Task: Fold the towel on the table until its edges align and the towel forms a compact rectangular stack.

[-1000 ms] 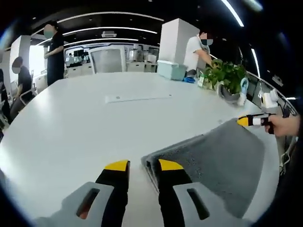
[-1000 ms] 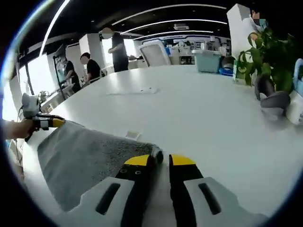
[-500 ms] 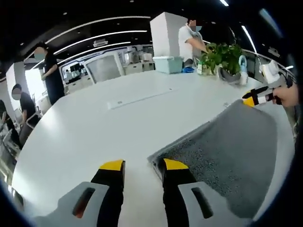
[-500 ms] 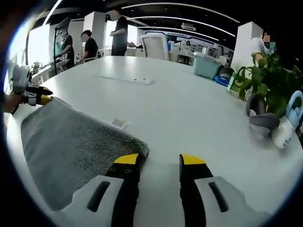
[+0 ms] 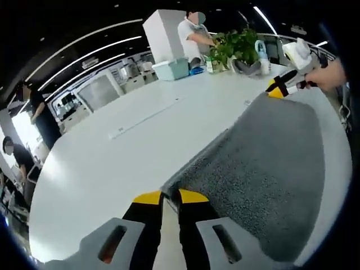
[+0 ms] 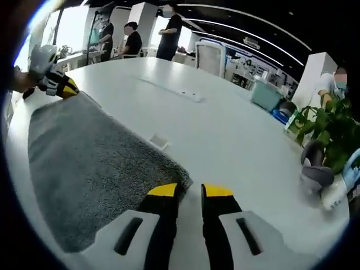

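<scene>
Pinching adjacent corners of the grey towel [image 5: 264,163], the left tool [image 5: 165,196] and right tool [image 6: 190,190] seem nearly closed; uneven lifting could misalign edges on the table [image 5: 101,163].

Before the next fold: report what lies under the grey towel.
The grey towel lies flat on the white table, each gripper at a corner. Bare tabletop surrounds it; whatever sits directly beneath is covered by the cloth.

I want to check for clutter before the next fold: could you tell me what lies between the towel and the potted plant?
In the right gripper view, bare white table lies between the towel and the potted plant.
</scene>
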The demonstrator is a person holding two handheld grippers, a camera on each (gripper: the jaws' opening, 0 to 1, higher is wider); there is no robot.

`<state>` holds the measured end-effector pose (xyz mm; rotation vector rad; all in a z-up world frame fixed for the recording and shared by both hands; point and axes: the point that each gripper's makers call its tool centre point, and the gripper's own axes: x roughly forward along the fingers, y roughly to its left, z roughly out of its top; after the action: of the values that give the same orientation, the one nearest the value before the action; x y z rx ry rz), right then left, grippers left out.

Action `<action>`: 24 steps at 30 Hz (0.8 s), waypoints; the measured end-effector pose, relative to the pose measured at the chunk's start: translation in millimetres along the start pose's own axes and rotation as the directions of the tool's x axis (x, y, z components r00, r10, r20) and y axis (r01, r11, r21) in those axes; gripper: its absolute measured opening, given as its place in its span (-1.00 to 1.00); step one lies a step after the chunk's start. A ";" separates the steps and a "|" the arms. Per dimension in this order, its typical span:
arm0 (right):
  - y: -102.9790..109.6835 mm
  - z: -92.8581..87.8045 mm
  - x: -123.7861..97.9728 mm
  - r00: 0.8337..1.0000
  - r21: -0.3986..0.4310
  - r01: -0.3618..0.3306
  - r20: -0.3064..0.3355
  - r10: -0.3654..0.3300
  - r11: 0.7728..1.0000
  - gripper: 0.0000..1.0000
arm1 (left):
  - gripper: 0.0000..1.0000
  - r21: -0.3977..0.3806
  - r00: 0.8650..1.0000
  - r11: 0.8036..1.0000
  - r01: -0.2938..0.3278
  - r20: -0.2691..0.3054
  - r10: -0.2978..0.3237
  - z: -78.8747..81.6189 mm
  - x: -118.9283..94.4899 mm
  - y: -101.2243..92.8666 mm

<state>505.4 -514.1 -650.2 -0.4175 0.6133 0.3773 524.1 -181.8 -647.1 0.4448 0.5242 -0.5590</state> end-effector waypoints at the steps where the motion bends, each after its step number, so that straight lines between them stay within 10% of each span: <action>1: 0.3 0.3 0.3 1.000 -0.011 -0.003 -0.007 0.003 1.000 -0.77 | -0.80 -0.018 1.000 1.000 0.005 -0.001 -0.005 -0.5 0.2 0.1; 7: 6.5 6.2 1.4 0.996 -0.132 -0.085 -0.019 0.083 0.988 -0.90 | -0.80 -0.057 1.000 0.998 0.028 -0.005 -0.028 4.0 -6.3 -0.7; 10: -1.8 21.9 -9.9 0.993 -0.088 -0.103 0.055 0.108 0.991 -1.00 | -0.67 -0.181 0.973 0.983 0.038 0.231 0.005 56.6 -31.6 3.9; 13: -8.4 39.9 -23.0 0.987 -0.072 -0.105 0.113 0.112 0.992 -1.00 | -0.77 -0.109 0.961 0.994 0.013 0.278 0.018 80.2 -49.0 1.7; 17: -10.2 68.8 -31.3 0.977 -0.247 -0.156 0.108 0.187 0.956 -1.00 | -0.92 -0.181 0.926 0.969 0.171 0.365 -0.095 114.5 -69.8 -37.9; 24: -9.7 110.1 -26.1 0.942 -0.454 -0.287 0.028 0.336 0.843 -1.00 | -0.98 -0.027 0.912 0.944 0.328 0.271 -0.309 109.3 -62.7 -125.8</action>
<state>542.0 -475.1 -550.0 -0.7351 0.4864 0.8590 440.8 -311.2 -557.6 0.2094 0.3602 -0.8981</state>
